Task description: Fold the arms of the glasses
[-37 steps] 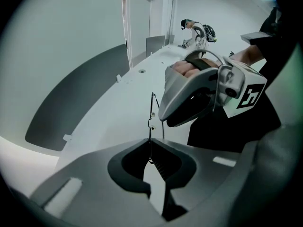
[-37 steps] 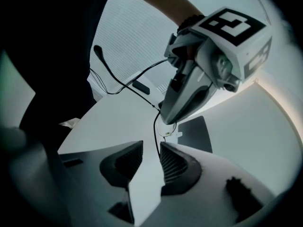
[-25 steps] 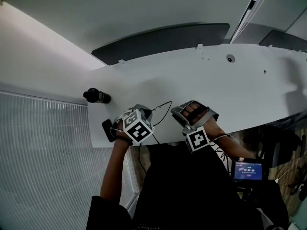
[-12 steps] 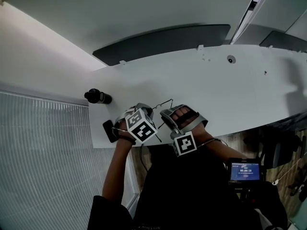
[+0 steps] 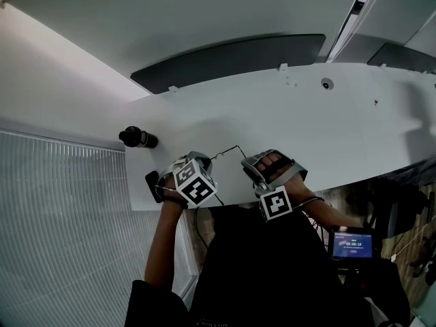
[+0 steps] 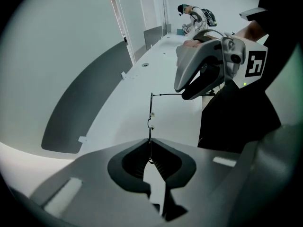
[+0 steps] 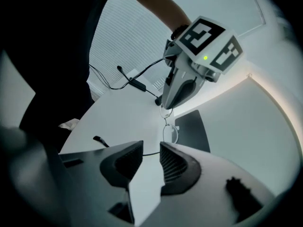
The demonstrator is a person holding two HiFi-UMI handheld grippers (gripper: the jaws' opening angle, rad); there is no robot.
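Over a smooth white table (image 5: 306, 114), we see a pair of thin wire-framed glasses (image 6: 149, 125) held up between two grey plastic grippers, near the table's front edge. The left gripper (image 6: 149, 150) points steeply down. Its ribbed black pads are drawn almost together and pinch the fine metal frame, which rises from them as a slender dark line with two small nose pads. The right gripper (image 7: 150, 150) stands just beside it with its pads parted by a clear gap. One hair-thin arm of the glasses crosses that gap, pinched by neither pad, and its dark tip shows off to one side. We cannot tell whether the wire brushes a pad. Each gripper carries a cube of black-and-white square markers. A black cable (image 7: 132, 82) trails over the table's edge behind the left gripper. Farther left a dark cylinder (image 5: 138, 137) rests on the tabletop.
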